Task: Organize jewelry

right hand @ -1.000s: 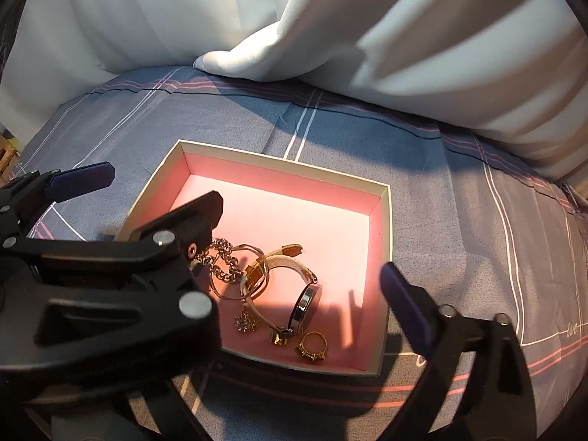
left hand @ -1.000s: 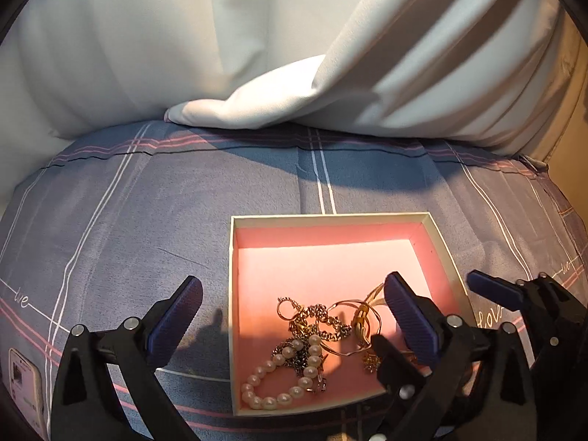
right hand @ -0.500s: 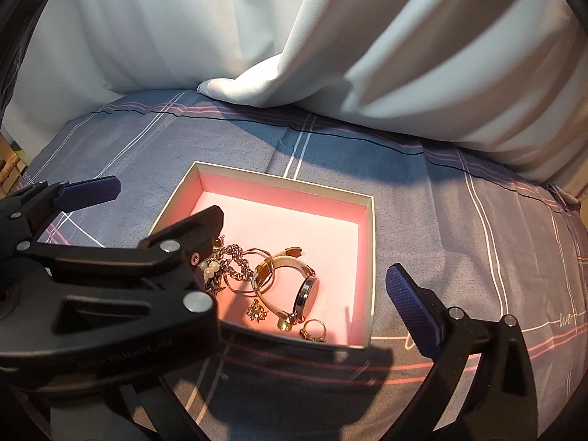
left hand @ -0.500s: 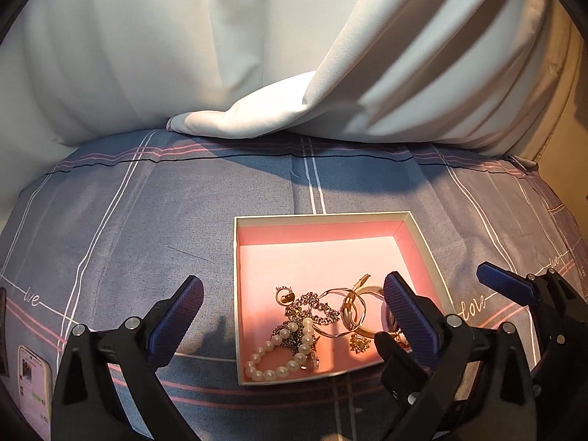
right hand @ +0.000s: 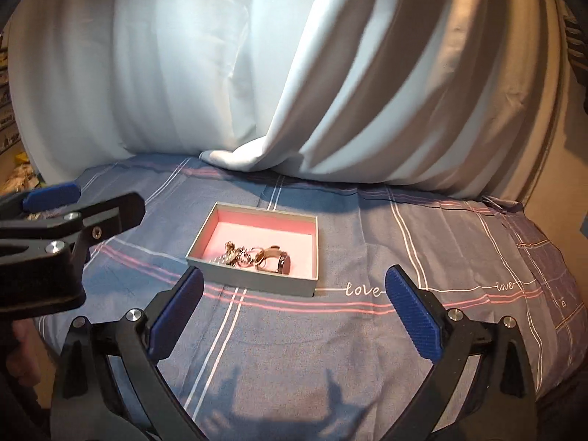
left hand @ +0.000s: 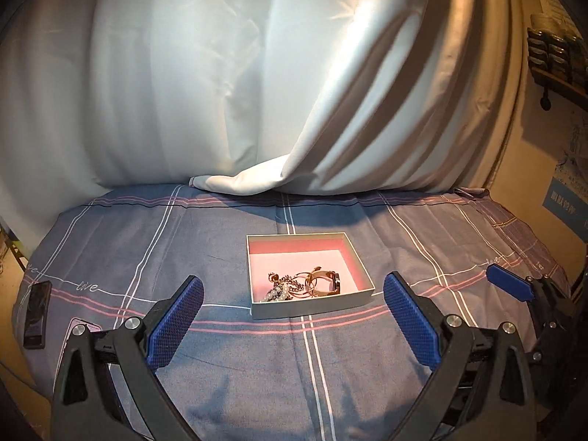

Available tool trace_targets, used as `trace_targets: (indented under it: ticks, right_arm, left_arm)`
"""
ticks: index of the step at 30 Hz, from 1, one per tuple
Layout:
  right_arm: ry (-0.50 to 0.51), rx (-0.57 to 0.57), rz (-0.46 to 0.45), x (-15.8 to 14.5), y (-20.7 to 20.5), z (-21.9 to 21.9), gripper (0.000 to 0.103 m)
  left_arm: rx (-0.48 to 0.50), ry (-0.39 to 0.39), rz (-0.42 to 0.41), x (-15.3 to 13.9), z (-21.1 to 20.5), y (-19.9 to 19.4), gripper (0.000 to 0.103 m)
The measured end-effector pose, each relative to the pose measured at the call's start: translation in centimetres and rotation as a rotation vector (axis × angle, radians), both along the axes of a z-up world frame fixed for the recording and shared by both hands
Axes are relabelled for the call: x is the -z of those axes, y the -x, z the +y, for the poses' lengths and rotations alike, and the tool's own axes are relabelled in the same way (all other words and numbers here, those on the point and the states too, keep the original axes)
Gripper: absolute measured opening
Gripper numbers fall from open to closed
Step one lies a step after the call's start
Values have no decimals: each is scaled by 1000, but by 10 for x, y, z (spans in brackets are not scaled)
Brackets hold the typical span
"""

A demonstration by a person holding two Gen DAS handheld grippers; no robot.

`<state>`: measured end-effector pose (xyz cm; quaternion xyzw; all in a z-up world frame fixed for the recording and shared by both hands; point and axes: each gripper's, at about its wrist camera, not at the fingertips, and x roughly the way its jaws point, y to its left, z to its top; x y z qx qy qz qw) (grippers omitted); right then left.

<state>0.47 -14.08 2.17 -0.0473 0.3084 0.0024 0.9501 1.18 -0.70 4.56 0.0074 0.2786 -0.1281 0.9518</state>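
Left wrist view first: the white curtain (left hand: 228, 84) fills the space behind the box, its hem lying on the far edge of the bed. Below it spreads the blue-grey bedsheet (left hand: 121, 242) with pink and white lines, and the box sits on it near the middle. That box (left hand: 312, 308) is a shallow open one with pale outer walls and a pink lining. Both pairs of tongs are on the near side of the box, well apart from it. The left tongs (left hand: 292, 321) stand wide open and hold nothing; the right tongs (right hand: 294, 312) in the right wrist view are spread just as wide, also holding nothing. A dark flat device (left hand: 36, 314) lies on the sheet far to the left of the box. The jewelry (left hand: 303, 286) is heaped in the box's near half: a pearl strand, chains, gold rings and a band, tangled together so single pieces are hard to tell apart.
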Motion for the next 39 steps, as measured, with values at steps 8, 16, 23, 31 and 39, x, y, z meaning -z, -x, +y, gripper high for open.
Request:
trace_targets:
  ticks: [8, 16, 23, 31, 39]
  right_arm:
    - [-6, -131, 14, 5, 22, 36, 97]
    - [-53, -145, 27, 9, 22, 43, 97]
    - [44, -154, -216, -15, 48, 57, 97]
    - [120, -47, -527, -23, 87, 55, 97]
    - [6, -28, -402, -13, 74, 42, 97]
  left_arm:
    - [-12, -44, -72, -8, -5, 28, 97]
    - [-53, -40, -86, -11, 2, 32, 97]
    - [-94, 46, -324, -26, 13, 62, 97]
    - [-64, 99, -543, -27, 14, 92, 97]
    - [-72, 77, -443, -15, 15, 80, 97]
